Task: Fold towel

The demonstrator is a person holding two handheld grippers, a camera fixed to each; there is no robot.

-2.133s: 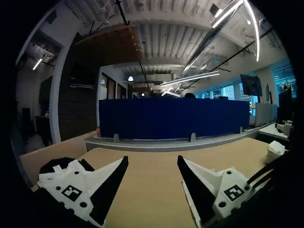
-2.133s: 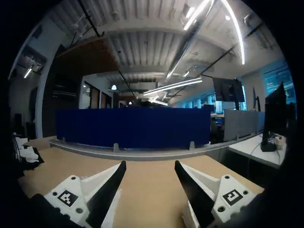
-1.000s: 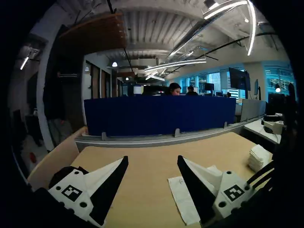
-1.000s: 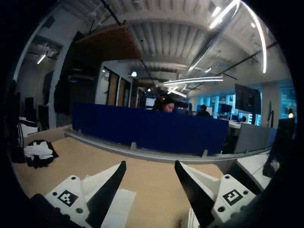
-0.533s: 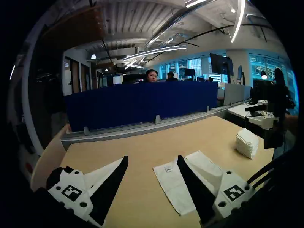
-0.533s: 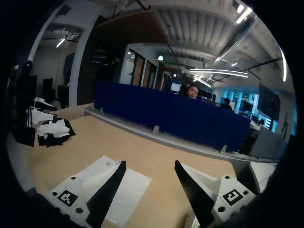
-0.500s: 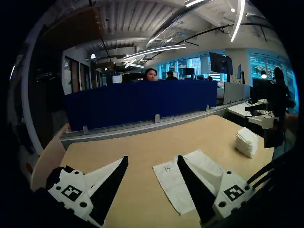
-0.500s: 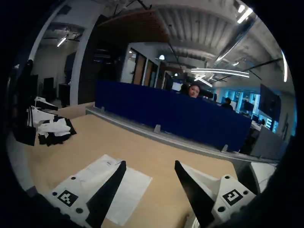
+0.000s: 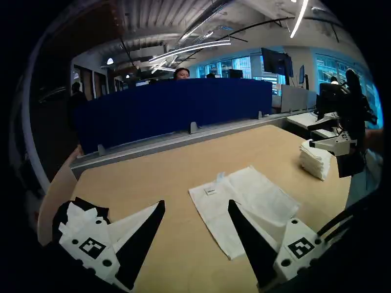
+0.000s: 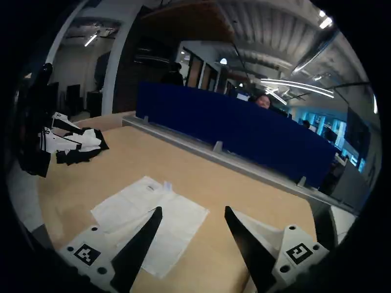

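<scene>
On the bench (image 9: 146,180), the towel (image 9: 244,200) lies flat, unfolded; left tongs (image 9: 195,201) and right tongs (image 10: 192,208) hover near it, gaping, empty. Uneven corner grabs would likely skew the fold.

Your thin white rectangular cloth towel (image 9: 244,200) lies flat & unfolded on the tan wood tabletop (image 9: 146,180), sm. tag (image 9: 210,190) near its far edge.

In the left gripper view, the towel (image 9: 244,200) lies flat on the tabletop (image 9: 161,180), right of centre. A stack of folded cloths (image 9: 315,160) sits at the right edge, and a partition (image 9: 171,112) runs behind. In the right gripper view, a heap of cloth (image 10: 80,141) lies at the left, beyond the towel.
</scene>
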